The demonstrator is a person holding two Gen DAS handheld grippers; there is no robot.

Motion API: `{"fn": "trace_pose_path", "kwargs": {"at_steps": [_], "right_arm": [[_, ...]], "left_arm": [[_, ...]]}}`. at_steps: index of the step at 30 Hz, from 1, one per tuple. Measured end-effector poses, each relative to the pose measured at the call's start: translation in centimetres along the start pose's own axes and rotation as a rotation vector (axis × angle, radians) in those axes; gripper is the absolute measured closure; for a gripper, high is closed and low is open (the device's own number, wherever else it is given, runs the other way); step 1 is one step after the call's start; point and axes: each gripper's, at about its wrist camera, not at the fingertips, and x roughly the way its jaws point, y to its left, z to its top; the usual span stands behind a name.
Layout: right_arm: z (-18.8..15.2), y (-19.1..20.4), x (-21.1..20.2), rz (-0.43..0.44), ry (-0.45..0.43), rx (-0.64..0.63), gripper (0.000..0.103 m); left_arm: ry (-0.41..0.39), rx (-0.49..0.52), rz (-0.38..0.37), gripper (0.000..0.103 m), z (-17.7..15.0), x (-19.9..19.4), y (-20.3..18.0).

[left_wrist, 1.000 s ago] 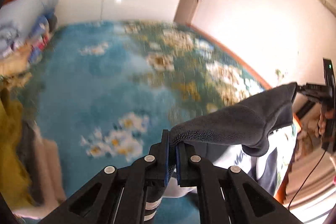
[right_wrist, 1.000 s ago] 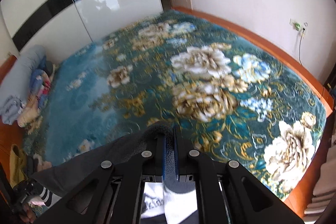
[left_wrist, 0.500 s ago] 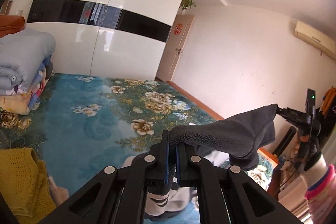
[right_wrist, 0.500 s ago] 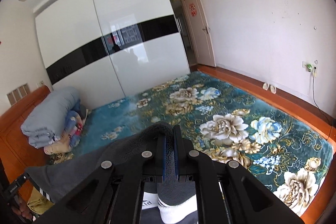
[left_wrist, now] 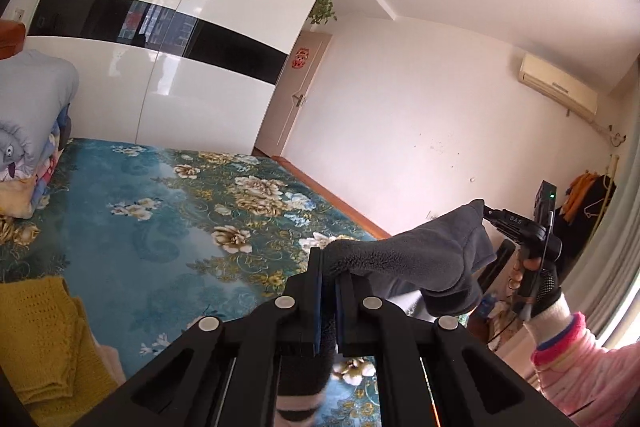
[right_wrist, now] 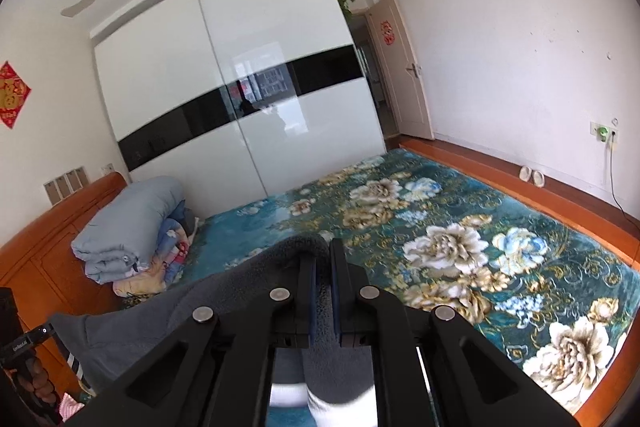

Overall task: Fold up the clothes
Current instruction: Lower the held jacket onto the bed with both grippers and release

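I hold a dark grey fleece garment (left_wrist: 416, 255) stretched in the air between both grippers, above the bed. My left gripper (left_wrist: 328, 267) is shut on one edge of it; the cloth runs right to the other gripper (left_wrist: 486, 212), which pinches its far corner. In the right wrist view my right gripper (right_wrist: 322, 259) is shut on the grey garment (right_wrist: 168, 311), which stretches left to the left gripper (right_wrist: 38, 333). White and striped parts of the garment hang below the jaws and are mostly hidden.
The bed with a teal floral blanket (right_wrist: 460, 227) lies below. Folded quilts (right_wrist: 132, 227) are stacked at the headboard. A yellow knit garment (left_wrist: 40, 335) lies at the bed's near left. A white wardrobe (right_wrist: 240, 87) and a door (right_wrist: 400, 67) stand behind.
Both grippers have risen and tilted up with the grey garment. The views now show walls and ceiling instead of mostly the bed. The grips have not changed.
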Motion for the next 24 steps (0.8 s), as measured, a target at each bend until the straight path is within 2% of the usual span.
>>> {"fn": "trace_pose_path", "kwargs": {"at_steps": [1,4,7,9,13,16,18,20,24], "right_arm": [[0.4,0.3,0.6,0.002,0.008,-0.011,0.097],[1.5,1.0,3.0,0.006,0.048,-0.037,0.097],[0.2,0.2,8.7,-0.018,0.186,-0.031,0.097],[-2.0,-0.7,13.5,-0.064,0.307,-0.017,0.097],[-8.7,-4.2,21.8,-0.158,0.527,0.067,0.097],[-14.3,-6.8,25.1,-0.19,0.648,0.151,0.097],[-17.0,-7.4,26.7,-0.209,0.71,0.152,0.097],[-18.8,-7.7,27.9,-0.224,0.752,0.143,0.097],[-19.4,-7.9,29.5,-0.238,0.767,0.135,0.097]], "left_arm": [[-0.004,-0.002,-0.002,0.098,0.5,-0.2,0.1],[0.037,-0.021,0.071,0.098,1.1,2.2,1.9],[0.137,-0.105,0.128,0.098,0.2,7.0,6.0],[0.224,-0.178,0.17,0.098,-1.4,11.2,9.7],[0.421,-0.391,0.272,0.098,-7.6,19.9,17.8],[0.55,-0.481,0.367,0.098,-13.1,24.5,22.1],[0.597,-0.521,0.384,0.098,-15.9,25.8,23.0],[0.611,-0.543,0.408,0.098,-17.5,26.9,23.9],[0.592,-0.577,0.449,0.098,-17.0,28.6,25.7]]}}
